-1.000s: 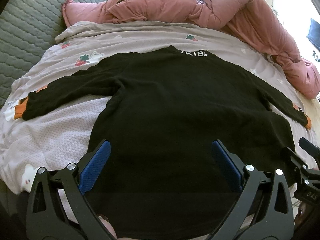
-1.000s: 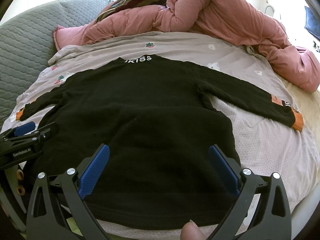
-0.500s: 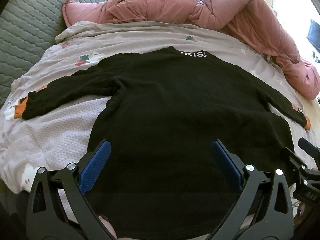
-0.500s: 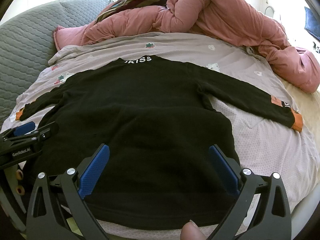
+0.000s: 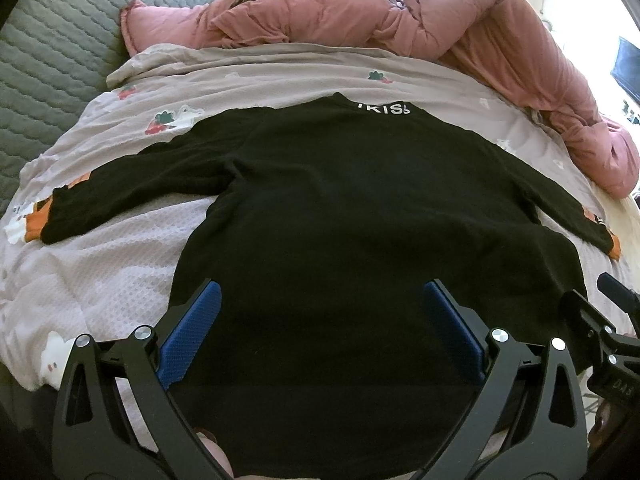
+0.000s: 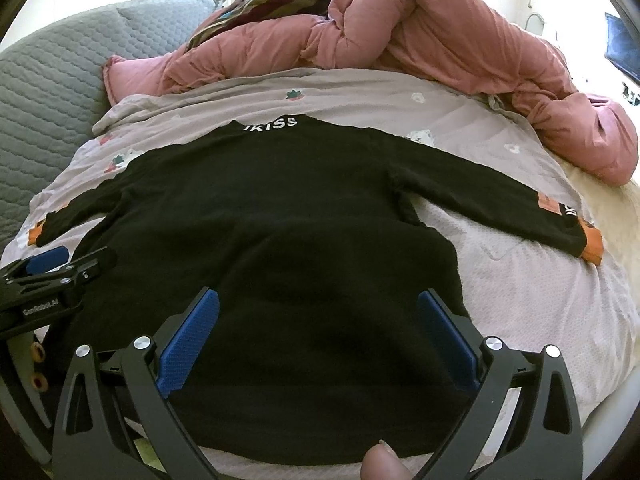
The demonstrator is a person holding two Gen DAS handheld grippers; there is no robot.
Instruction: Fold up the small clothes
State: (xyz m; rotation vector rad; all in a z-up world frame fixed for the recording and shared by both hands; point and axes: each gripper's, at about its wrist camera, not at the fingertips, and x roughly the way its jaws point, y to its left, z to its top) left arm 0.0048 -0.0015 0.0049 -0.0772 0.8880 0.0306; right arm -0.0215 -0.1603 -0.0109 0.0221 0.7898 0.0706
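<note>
Left gripper (image 5: 320, 320): jaws stood wide apart and held nothing; it hovered over the lower left part of the sweater (image 5: 360, 220), close to the bed's near edge.
Right gripper (image 6: 316, 324): jaws likewise spread and empty, above the lower right part of the body, beside the left gripper (image 6: 52, 280).
Sweater position: it lay flat on the sheet (image 6: 520, 280) mid-bed, hem (image 6: 320, 456) toward the near edge just under both grippers, collar pointing to the far side.
Long axis: the body ran from the near edge to the far side; the sleeves spread crosswise toward the bed's left and right edges.
Nearer arm: the left sleeve (image 5: 132, 188) was nearer the left gripper, the right sleeve (image 6: 500, 204) nearer the right; each cuff lay well apart from its gripper.
Edges: the right cuff (image 6: 590, 242) ended near the bed's right edge; the hem lay just inside the near edge.
Open room: bare sheet flanked the body below both sleeves; the pink duvet (image 6: 440, 40) was heaped along the far side, clear of the collar.
Likely next: folding a sleeve inward looked probable.
</note>
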